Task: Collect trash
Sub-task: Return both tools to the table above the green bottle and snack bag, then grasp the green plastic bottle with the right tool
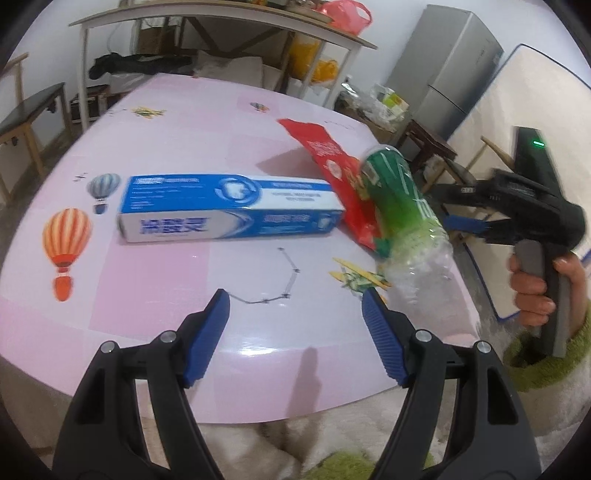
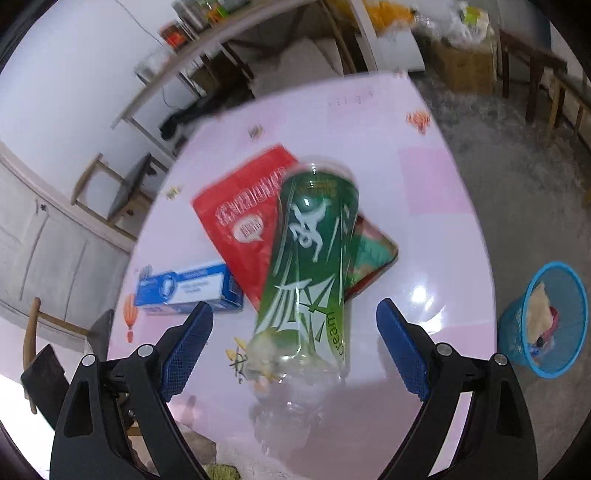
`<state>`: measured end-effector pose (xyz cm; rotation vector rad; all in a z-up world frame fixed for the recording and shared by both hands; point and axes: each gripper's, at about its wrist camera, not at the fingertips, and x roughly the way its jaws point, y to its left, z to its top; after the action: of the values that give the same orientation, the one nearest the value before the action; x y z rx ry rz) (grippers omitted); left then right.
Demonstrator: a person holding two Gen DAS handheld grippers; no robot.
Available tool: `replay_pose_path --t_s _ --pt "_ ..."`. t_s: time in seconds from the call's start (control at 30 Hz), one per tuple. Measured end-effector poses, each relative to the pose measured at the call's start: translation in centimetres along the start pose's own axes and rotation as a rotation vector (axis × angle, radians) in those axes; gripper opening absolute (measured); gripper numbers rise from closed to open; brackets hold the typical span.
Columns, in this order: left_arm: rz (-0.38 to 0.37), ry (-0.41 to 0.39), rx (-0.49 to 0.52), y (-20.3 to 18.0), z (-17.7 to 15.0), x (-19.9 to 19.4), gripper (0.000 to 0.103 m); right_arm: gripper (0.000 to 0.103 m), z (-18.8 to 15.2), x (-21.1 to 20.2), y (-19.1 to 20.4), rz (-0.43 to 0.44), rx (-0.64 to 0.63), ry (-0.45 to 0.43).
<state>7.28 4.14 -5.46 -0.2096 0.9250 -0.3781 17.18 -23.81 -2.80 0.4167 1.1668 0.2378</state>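
Observation:
A clear plastic bottle with a green label stands tilted near the right edge of the pink table. It partly covers a red snack packet. A blue and white toothpaste box lies left of them. My left gripper hovers open over the table's near edge, with nothing between its fingers. My right gripper is open wide, and the bottle sits between its fingers untouched by the pads. The red packet and the box lie beyond. One blue right fingertip shows behind the bottle.
A blue mesh basket holding some trash stands on the floor right of the table. A hand in a green sleeve grips the right tool. A shelf table, a bench, a fridge and a mattress ring the table.

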Motion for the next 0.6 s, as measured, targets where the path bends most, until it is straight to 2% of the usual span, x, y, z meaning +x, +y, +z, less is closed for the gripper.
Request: replay_pose_path --t_s 0.1,0.27,0.4,0.47,0.6 --pt "-0.021 0.012 0.030 -0.9 0.0 0.6 0.071 0.087 0.5 2.0 -0.5 0.010 0.044 0.049" --pt "-0.044 0.026 0.045 -1.7 -0.2 1.3 0.071 0.087 0.5 3.5 -0.8 0.002 0.069 0.074" --pt "-0.056 0.038 0.047 -1.9 -0.3 1.5 0.071 0.070 0.2 4.0 -1.4 0.036 0.098 0.089" --pt "-0.059 0.038 0.048 -1.9 -0.4 1.5 0.071 0.061 -0.1 3.8 -1.8 0.095 0.123 0.088" --pt "-0.063 0.037 0.046 -2.0 -0.4 1.5 0.071 0.059 -0.4 3.0 -2.1 0.104 0.134 0.052"
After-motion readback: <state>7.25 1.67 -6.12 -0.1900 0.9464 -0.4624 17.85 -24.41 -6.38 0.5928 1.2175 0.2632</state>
